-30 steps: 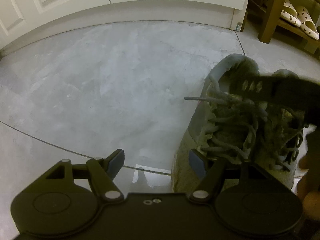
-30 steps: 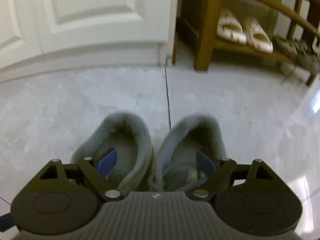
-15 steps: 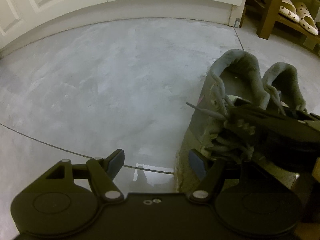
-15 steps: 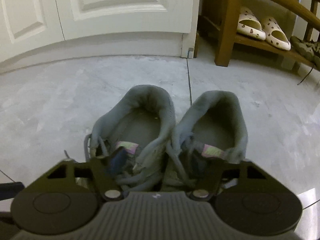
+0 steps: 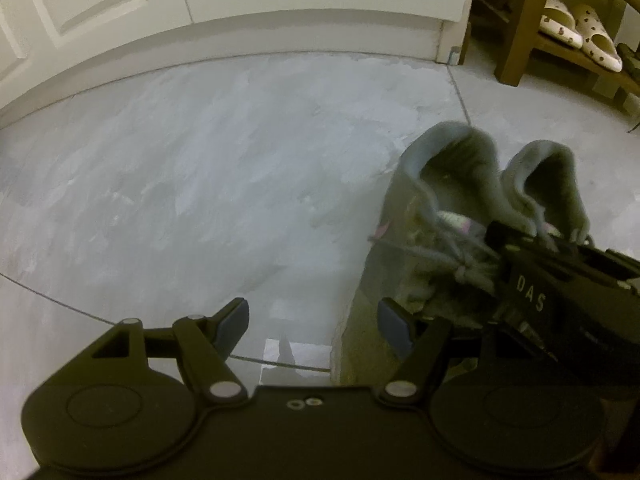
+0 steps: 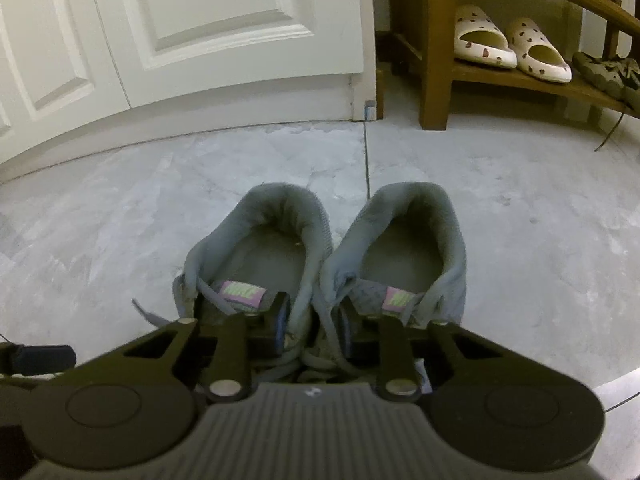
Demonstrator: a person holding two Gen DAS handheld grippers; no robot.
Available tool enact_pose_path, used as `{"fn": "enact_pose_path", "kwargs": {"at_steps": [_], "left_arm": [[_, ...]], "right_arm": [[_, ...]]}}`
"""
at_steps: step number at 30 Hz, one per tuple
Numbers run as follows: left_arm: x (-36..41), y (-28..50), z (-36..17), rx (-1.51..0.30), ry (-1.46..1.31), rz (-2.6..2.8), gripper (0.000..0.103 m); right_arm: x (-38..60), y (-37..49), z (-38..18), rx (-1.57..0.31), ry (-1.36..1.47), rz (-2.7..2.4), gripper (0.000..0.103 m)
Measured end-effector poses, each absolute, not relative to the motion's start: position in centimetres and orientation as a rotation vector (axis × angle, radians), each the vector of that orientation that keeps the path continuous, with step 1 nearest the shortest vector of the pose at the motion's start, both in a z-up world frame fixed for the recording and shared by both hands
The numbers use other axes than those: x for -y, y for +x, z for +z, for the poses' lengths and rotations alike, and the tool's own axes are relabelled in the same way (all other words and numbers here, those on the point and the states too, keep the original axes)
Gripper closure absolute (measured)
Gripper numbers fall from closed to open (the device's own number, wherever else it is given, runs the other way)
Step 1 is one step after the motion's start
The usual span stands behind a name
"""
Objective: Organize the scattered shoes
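Two grey sneakers stand side by side on the floor, heels away from me: the left one (image 6: 264,240) and the right one (image 6: 408,236). My right gripper (image 6: 314,320) has one finger inside each shoe by the tongues. Its jaws are closing and pinch the two adjoining inner walls and some laces together. The left wrist view shows the same pair (image 5: 448,168) at the right, with the right gripper (image 5: 498,240) reaching in from the right edge. My left gripper (image 5: 312,320) hangs open over bare floor just left of the pair, with nothing between its fingers.
A wooden shoe rack (image 6: 434,60) stands at the back right, holding white spotted slippers (image 6: 484,44) and a dark shoe (image 6: 604,72) with a trailing lace. White panelled doors (image 6: 220,20) run along the back. Grey tiled floor (image 5: 200,180) spreads to the left.
The right gripper's jaws came together from wide apart onto the sneakers' inner walls, and its view pulled back to show both whole collars. The left gripper stayed where it was.
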State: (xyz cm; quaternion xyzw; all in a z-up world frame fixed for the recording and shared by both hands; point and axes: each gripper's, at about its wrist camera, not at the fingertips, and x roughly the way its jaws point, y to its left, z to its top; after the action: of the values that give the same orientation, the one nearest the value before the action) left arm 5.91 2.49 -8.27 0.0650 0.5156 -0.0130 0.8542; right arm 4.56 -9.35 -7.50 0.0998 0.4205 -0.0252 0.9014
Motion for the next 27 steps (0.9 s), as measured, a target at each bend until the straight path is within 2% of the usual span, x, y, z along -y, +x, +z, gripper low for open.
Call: {"fn": "enact_pose_path", "kwargs": {"at_steps": [11, 14, 15, 18, 21, 23, 25, 26, 27], "left_arm": [[2.2, 5.1, -6.6, -1.045, 0.197, -0.146, 0.032], [4.1, 5.1, -6.1, -1.035, 0.223, -0.193, 0.032], [4.8, 5.1, -6.1, -1.033, 0.234, -0.21, 0.032], [7.2, 5.3, -6.0, -1.029, 0.28, -0.26, 0.031], [8.2, 5.4, -5.7, -1.03, 0.304, -0.248, 0.031], [8.0, 5.4, -5.6, -1.034, 0.301, -0.234, 0.031], [7.5, 5.1, -5.8, -1.036, 0.31, -0.214, 0.031], [7.2, 5.0, -5.9, -1.037, 0.315, -0.206, 0.031], [7.0, 5.0, -6.0, -1.043, 0.312, -0.198, 0.032]], "right_arm": [[14.3, 3.2, -6.1, -0.855, 0.194, -0.06, 0.081], [16.0, 3.1, -5.1, -0.82, 0.156, -0.036, 0.086], [16.5, 3.3, -5.1, -0.827, 0.158, -0.04, 0.095], [18.4, 3.9, -4.9, -0.843, 0.122, -0.03, 0.095], [19.0, 3.6, -4.3, -0.841, 0.079, 0.032, 0.09], [19.4, 3.2, -3.9, -0.825, 0.089, 0.042, 0.082], [19.4, 2.6, -3.7, -0.819, 0.104, 0.014, 0.029], [19.4, 2.4, -3.7, -0.823, 0.125, 0.001, 0.024], [19.5, 2.4, -3.8, -0.828, 0.14, 0.002, 0.025]]}}
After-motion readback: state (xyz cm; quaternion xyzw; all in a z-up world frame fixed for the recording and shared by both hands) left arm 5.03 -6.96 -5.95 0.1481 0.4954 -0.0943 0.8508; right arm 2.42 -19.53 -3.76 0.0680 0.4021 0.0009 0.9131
